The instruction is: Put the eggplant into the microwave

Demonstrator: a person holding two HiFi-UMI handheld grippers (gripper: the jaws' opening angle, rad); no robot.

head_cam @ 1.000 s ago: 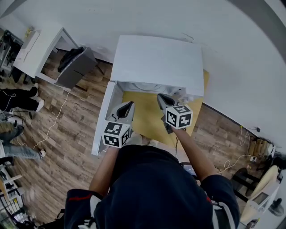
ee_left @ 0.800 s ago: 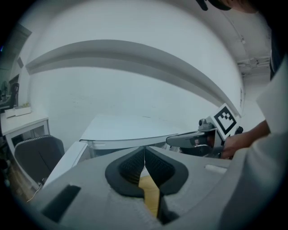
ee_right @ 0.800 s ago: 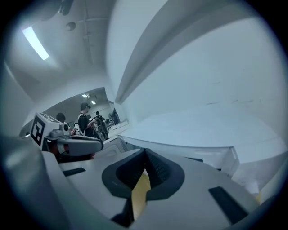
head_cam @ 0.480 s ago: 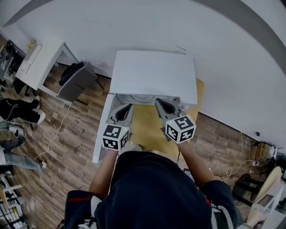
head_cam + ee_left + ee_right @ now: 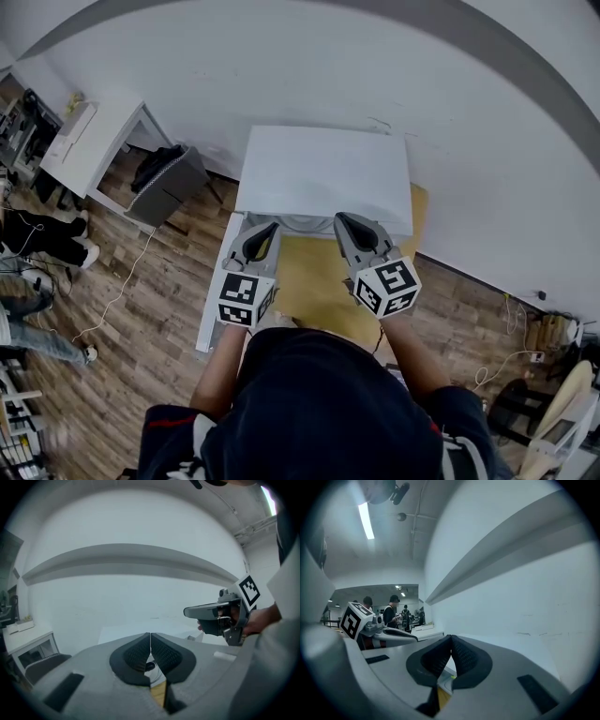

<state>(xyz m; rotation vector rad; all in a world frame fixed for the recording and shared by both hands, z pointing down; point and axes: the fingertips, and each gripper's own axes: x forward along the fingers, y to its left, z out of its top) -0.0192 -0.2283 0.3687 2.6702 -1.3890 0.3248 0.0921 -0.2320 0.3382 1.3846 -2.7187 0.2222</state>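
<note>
No eggplant shows in any view. The white microwave [image 5: 323, 173] stands on a yellow table [image 5: 314, 277], its door [image 5: 216, 286] swung open to the left. In the head view both grippers hang side by side in front of the microwave's opening and point at it. My left gripper [image 5: 270, 227] is shut with nothing between its pads [image 5: 150, 637]. My right gripper [image 5: 343, 219] is shut and empty too [image 5: 451, 638]. Each gripper view shows the other gripper beside it: the right gripper [image 5: 213, 612] and the left gripper [image 5: 389, 635].
A white desk [image 5: 94, 127] and a dark grey chair [image 5: 164, 178] stand at the left on the wooden floor, with cables and a person's legs [image 5: 42, 225] nearby. A white wall runs behind the microwave. Several people [image 5: 391, 611] stand far off in the right gripper view.
Both grippers have risen in front of the microwave and rolled a little. Both stay shut and empty.
</note>
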